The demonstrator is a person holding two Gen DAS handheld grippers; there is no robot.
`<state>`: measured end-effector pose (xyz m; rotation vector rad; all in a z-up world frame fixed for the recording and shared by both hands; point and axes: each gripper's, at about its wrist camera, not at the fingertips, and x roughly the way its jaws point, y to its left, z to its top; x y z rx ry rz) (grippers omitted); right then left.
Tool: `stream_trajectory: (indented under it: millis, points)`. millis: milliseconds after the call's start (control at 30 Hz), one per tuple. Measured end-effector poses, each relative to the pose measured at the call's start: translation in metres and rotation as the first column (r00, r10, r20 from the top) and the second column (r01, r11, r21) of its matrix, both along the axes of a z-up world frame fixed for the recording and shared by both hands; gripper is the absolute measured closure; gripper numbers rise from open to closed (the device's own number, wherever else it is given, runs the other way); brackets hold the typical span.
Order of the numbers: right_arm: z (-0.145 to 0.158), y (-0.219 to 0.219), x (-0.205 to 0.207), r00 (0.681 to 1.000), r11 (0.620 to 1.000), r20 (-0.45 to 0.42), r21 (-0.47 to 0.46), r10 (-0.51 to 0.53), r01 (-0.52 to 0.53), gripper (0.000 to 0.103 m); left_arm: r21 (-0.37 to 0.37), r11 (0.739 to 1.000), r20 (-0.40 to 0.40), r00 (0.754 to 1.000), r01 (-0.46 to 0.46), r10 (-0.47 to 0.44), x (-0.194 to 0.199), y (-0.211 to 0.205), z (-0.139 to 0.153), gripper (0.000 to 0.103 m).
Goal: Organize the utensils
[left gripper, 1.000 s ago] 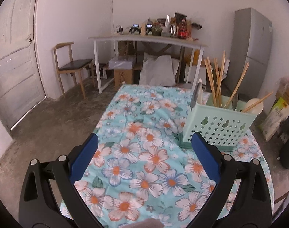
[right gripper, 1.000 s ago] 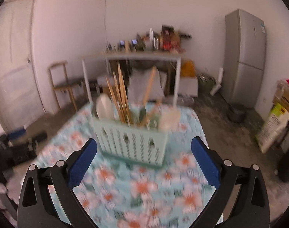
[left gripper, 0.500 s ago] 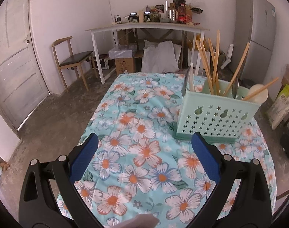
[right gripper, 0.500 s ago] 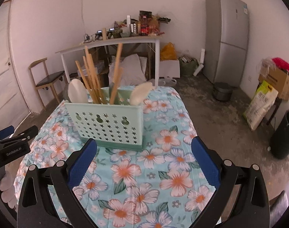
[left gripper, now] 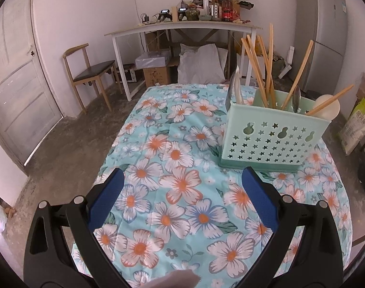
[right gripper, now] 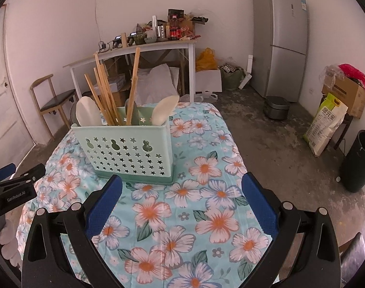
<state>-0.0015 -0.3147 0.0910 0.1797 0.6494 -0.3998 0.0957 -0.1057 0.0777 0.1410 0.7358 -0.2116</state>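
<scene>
A mint-green perforated utensil holder (left gripper: 271,139) (right gripper: 127,151) stands upright on the flowered tablecloth (left gripper: 180,182) (right gripper: 206,206). Wooden chopsticks (left gripper: 257,69) (right gripper: 105,96), white spoons (right gripper: 87,115) and a metal spoon (left gripper: 296,97) stick out of it. My left gripper (left gripper: 182,177) is open and empty, hovering over the cloth to the left of and nearer than the holder. My right gripper (right gripper: 181,184) is open and empty, just in front of the holder's base. The left gripper (right gripper: 13,187) also shows at the left edge of the right wrist view.
Behind the table are a white desk (left gripper: 182,27) with clutter, a wooden chair (left gripper: 88,72), boxes and a sack. A grey fridge (right gripper: 281,40) stands at the right wall, with a rice bag (right gripper: 326,124) and a black bin (right gripper: 360,160) beside it.
Both views have risen and pulled back from the holder. The right wrist view has swung so that the holder now sits left of centre. Both grippers stay open.
</scene>
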Motion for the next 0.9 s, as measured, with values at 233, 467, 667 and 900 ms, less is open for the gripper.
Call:
stream_trajectory:
  millis: [233, 467, 667, 900]
  points:
    - [-0.004, -0.010, -0.008, 0.999, 0.999, -0.021, 0.001, -0.043, 0.043, 0.006, 0.006, 1.000, -0.019, 0.999, 0.026, -0.026, -0.001, -0.011, -0.007, 0.008]
    - [-0.008, -0.013, -0.008, 0.998, 0.999, -0.028, 0.007, -0.053, 0.053, 0.006, 0.029, 1.000, -0.014, 1.000, 0.000, 0.000, -0.002, -0.011, -0.011, 0.008]
    - [-0.009, -0.014, -0.006, 0.998, 0.998, -0.030, 0.017, -0.053, 0.054, 0.006, 0.044, 0.998, -0.007, 0.999, -0.040, 0.040, 0.003, -0.003, -0.010, 0.008]
    - [-0.009, -0.011, -0.001, 0.999, 0.999, -0.030, 0.018, -0.040, 0.040, 0.006, 0.056, 0.996, -0.002, 0.997, -0.077, 0.077, 0.007, 0.007, -0.009, 0.008]
